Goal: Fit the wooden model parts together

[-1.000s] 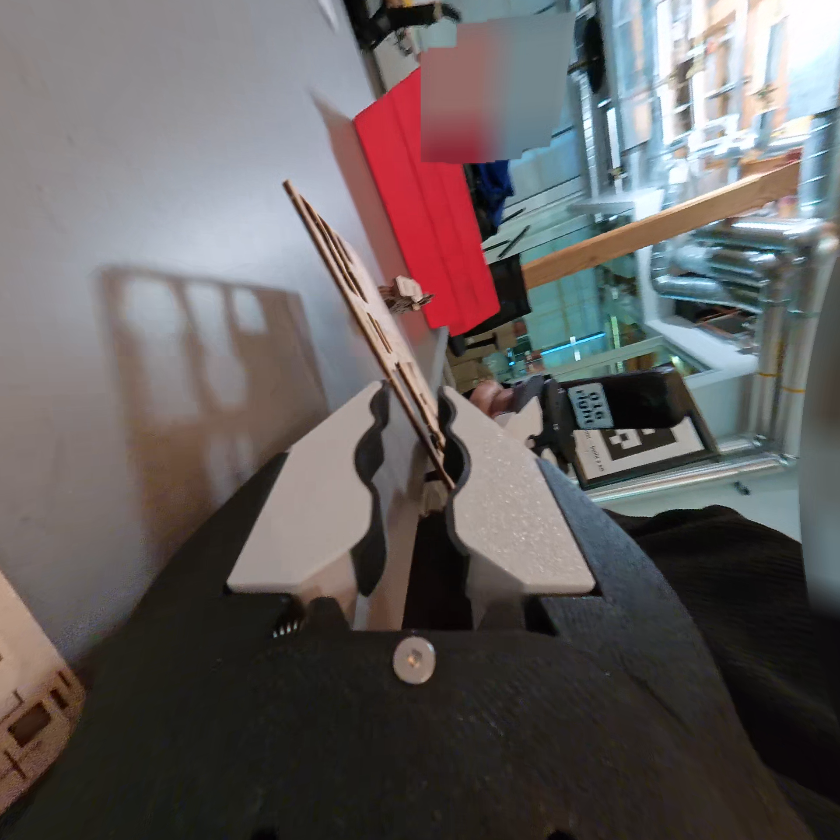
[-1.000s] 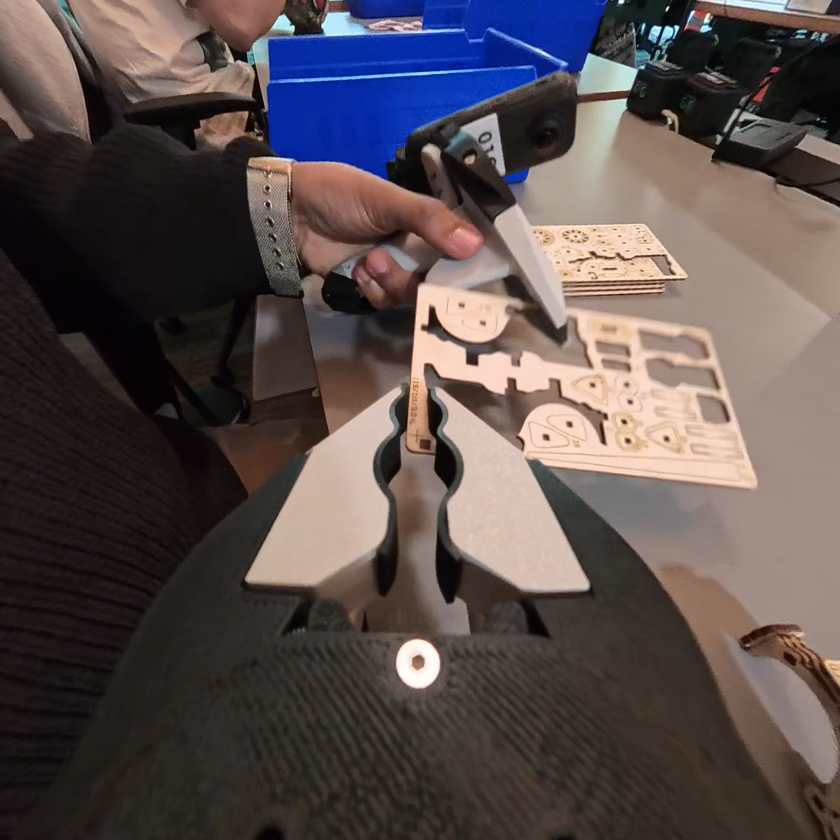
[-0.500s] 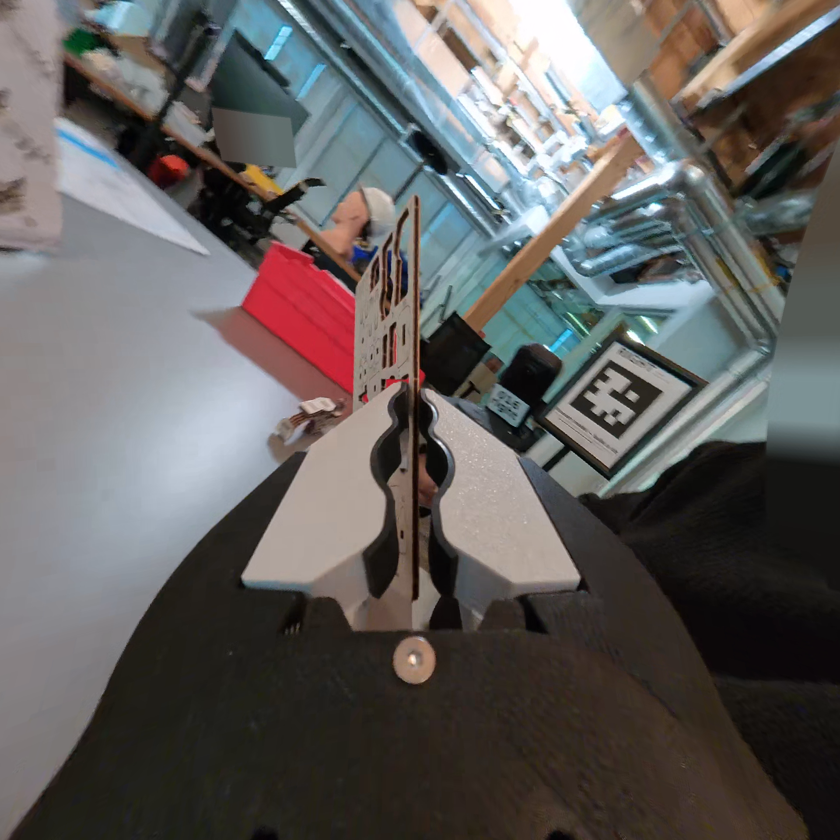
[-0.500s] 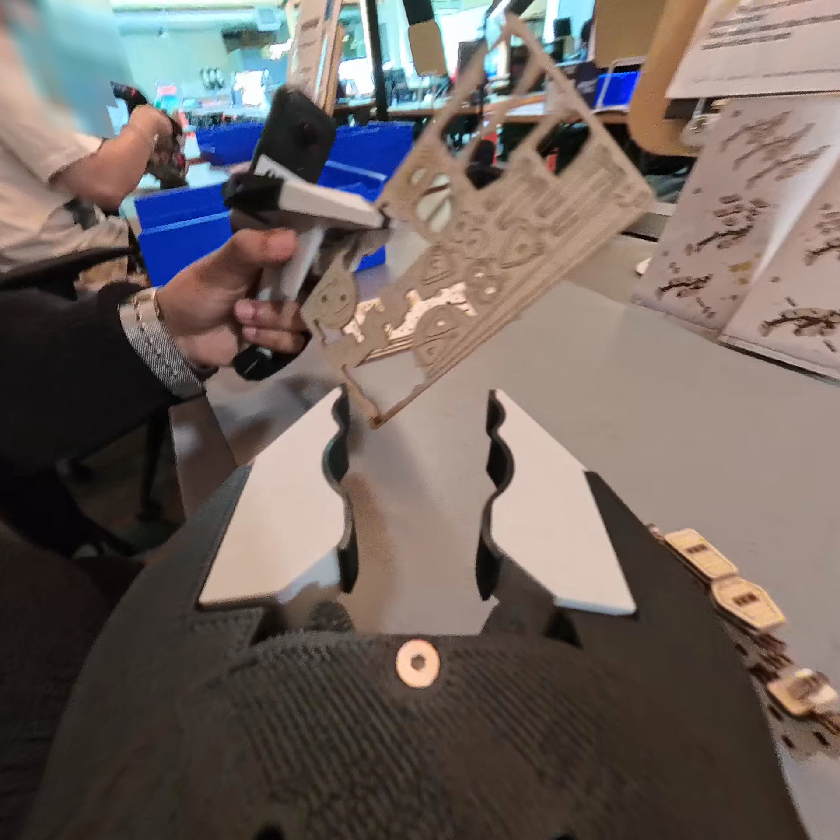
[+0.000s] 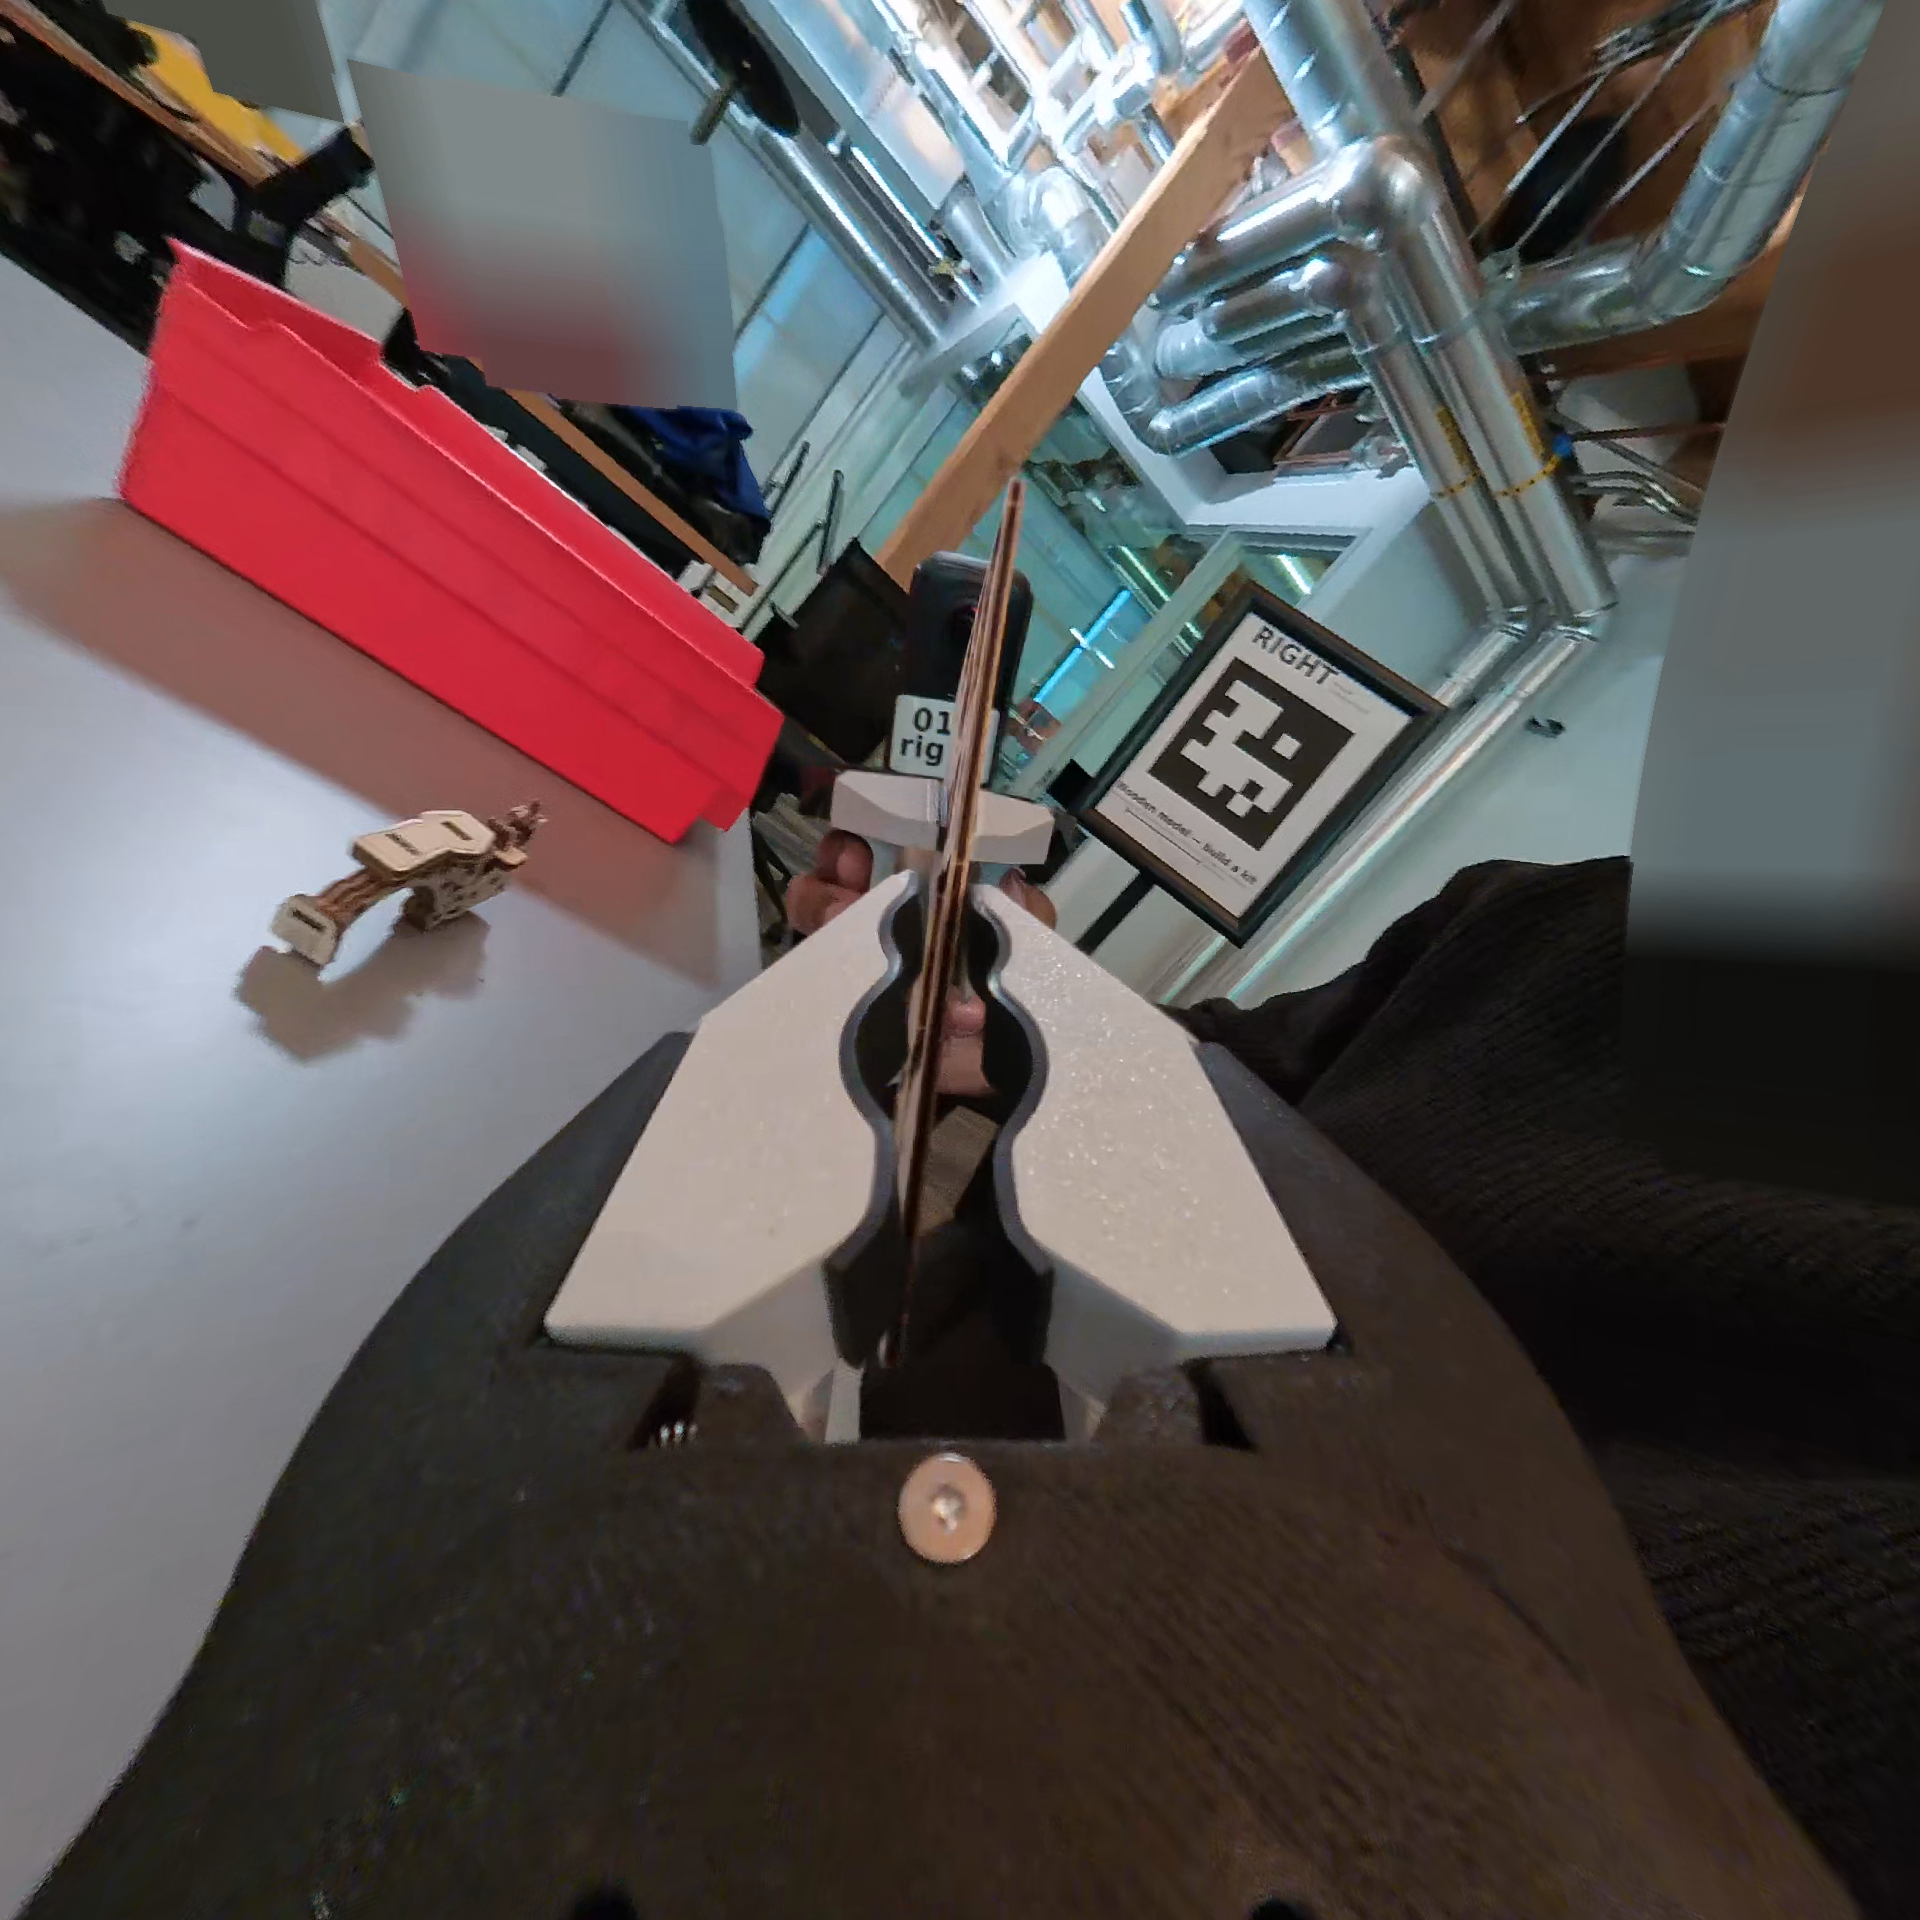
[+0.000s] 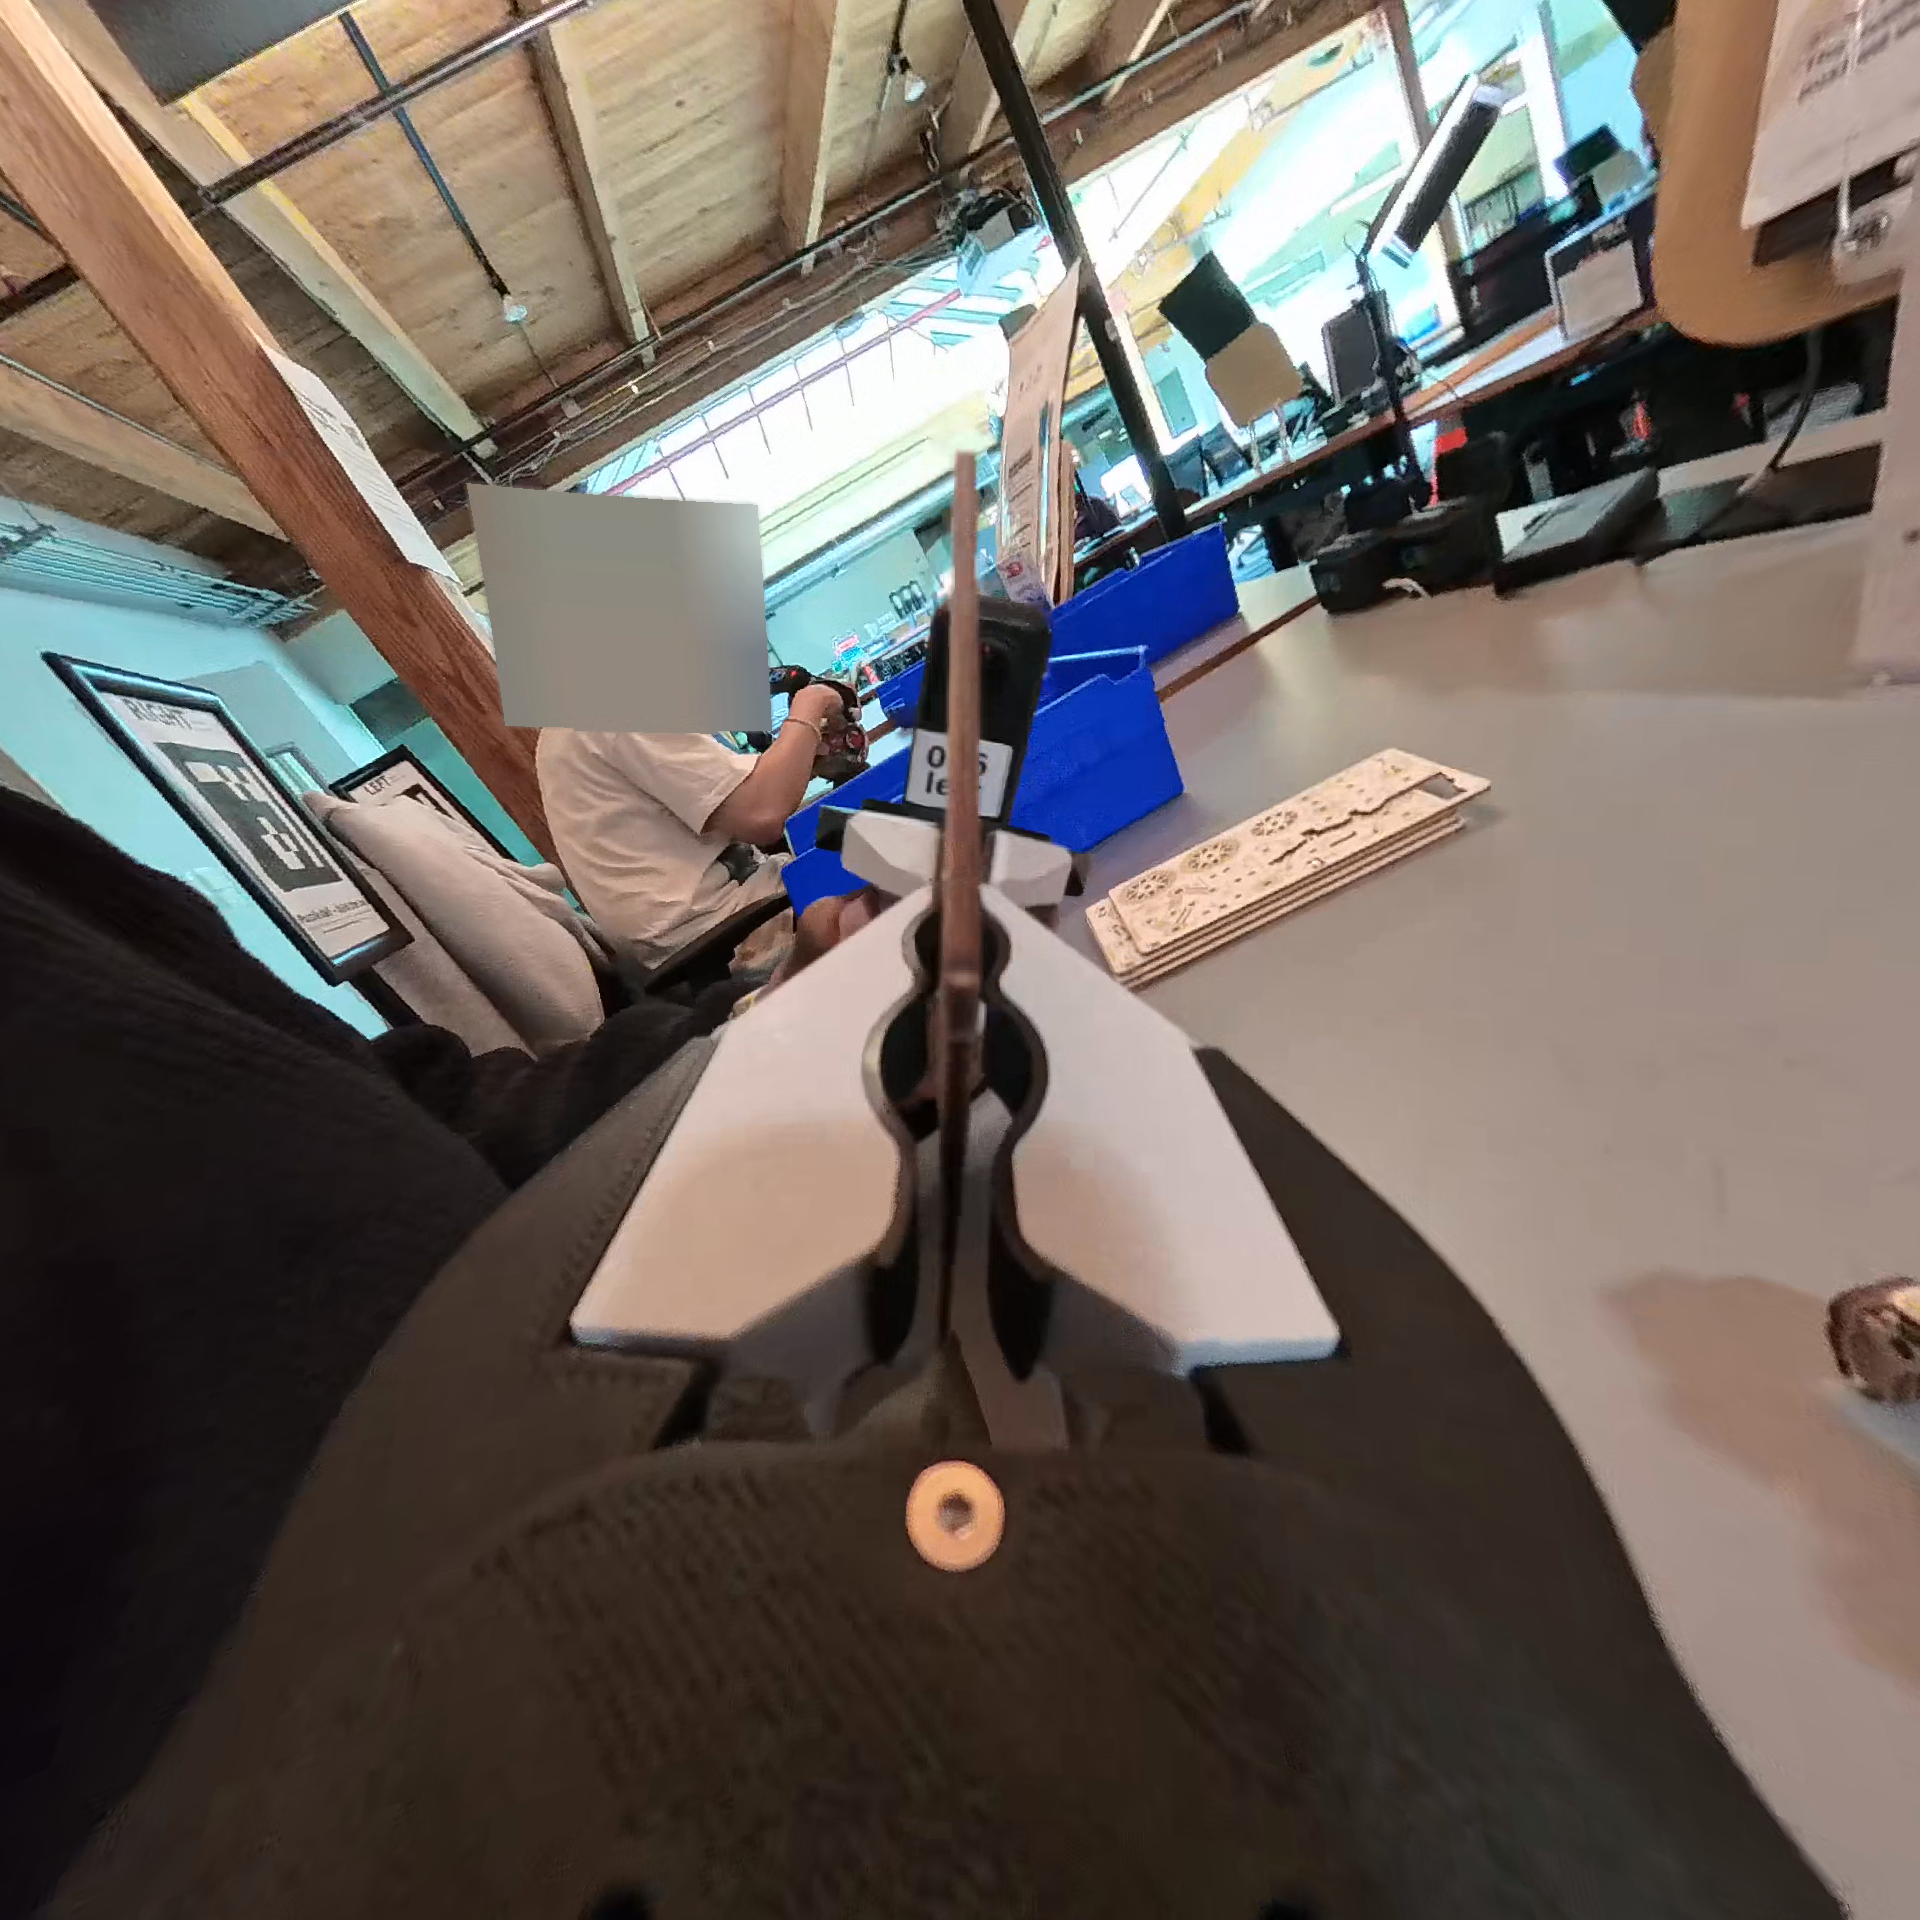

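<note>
A thin wooden parts sheet (image 5: pixel 985 675) stands upright and edge-on between both grippers, held above the grey table (image 5: pixel 208 1091). My left gripper (image 5: pixel 948 904) is shut on one end of it. My right gripper (image 6: pixel 961 914) is shut on the other end of the sheet (image 6: pixel 964 582). The two grippers face each other; each shows beyond the sheet in the other's view. A small part-built wooden model (image 5: pixel 416 868) lies on the table to the left, and its edge shows in the right wrist view (image 6: pixel 1881 1340).
A stack of wooden parts sheets (image 6: pixel 1288 862) lies on the table (image 6: pixel 1558 1039). Blue bins (image 6: pixel 1091 748) stand behind it. A red bin (image 5: pixel 416 561) sits at the table's far edge. A person (image 6: pixel 665 831) sits beyond. A framed marker sign (image 5: pixel 1257 758) stands off the table. The tips of both grippers are at nearly the same place. From either gripper's tips it is about 15 cm to the small part-built wooden model (image 5: pixel 416 868).
My right gripper was open below the tilted sheet; now it is shut on it. The sheet has turned upright and edge-on, held at both ends.
</note>
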The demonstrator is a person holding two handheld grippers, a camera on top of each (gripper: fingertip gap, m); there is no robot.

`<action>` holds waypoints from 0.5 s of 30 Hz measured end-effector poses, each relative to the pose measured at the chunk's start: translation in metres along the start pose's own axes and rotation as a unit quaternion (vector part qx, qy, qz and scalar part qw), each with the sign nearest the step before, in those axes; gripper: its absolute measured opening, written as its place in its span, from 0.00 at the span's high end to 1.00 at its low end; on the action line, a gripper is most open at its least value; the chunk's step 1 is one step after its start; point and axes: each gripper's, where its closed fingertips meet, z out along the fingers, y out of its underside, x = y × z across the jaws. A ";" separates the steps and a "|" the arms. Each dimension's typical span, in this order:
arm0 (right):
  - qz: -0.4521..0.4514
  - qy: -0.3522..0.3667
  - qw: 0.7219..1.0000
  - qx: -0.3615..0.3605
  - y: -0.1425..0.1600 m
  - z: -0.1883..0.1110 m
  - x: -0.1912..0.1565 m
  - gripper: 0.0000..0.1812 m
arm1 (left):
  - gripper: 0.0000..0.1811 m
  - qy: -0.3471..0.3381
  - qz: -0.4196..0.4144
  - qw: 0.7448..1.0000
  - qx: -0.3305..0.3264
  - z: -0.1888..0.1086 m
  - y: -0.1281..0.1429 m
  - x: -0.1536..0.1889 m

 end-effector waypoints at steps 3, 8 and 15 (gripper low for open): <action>0.026 0.006 1.000 -0.014 0.005 -0.001 0.007 0.99 | 0.94 -0.017 0.004 1.000 0.021 -0.009 -0.008 -0.006; 0.067 0.016 0.996 -0.060 0.023 0.001 0.017 0.99 | 0.90 -0.046 0.024 0.999 -0.016 -0.010 0.001 -0.012; 0.100 0.025 0.986 -0.131 0.051 0.005 0.024 0.99 | 0.98 -0.117 0.064 0.986 -0.098 -0.008 0.024 -0.032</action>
